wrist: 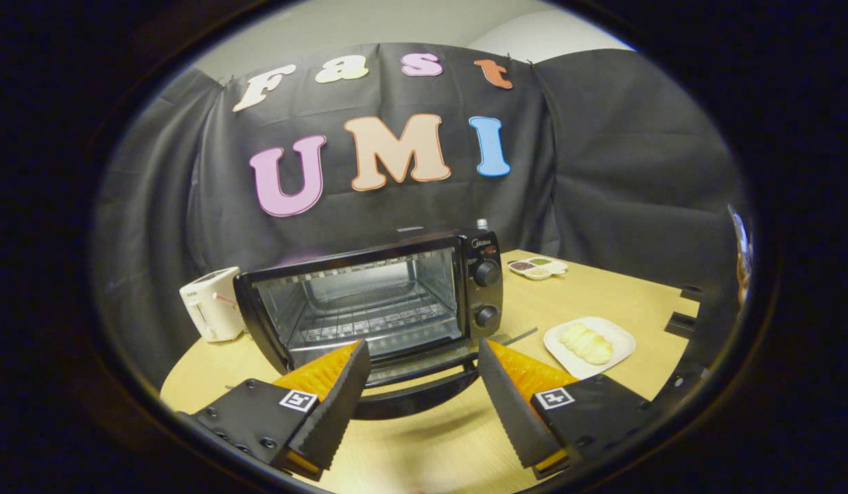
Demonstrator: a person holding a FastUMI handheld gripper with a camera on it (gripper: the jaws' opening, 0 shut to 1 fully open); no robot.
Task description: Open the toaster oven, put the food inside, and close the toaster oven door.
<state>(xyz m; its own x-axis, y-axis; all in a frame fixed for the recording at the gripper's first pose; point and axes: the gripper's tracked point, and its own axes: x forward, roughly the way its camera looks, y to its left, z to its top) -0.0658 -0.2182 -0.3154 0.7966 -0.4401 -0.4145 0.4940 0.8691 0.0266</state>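
A black toaster oven [369, 302] stands on the wooden table [424, 453], just beyond my fingers. Its glass door looks folded down toward me, with the wire rack inside showing. The door's curved black handle [414, 401] lies low between my two fingers. My gripper [421, 343] is open and holds nothing, its tips reaching the oven's lower front edge. The food, a pale lumpy piece of bread [586, 343], rests on a white plate [623, 341] to the right of the oven, a little beyond my right finger.
A small white toaster [211, 303] sits to the left of the oven. A white compartment tray with condiments [538, 267] lies at the back right of the table. Black frame parts [685, 319] stick in at the table's right side.
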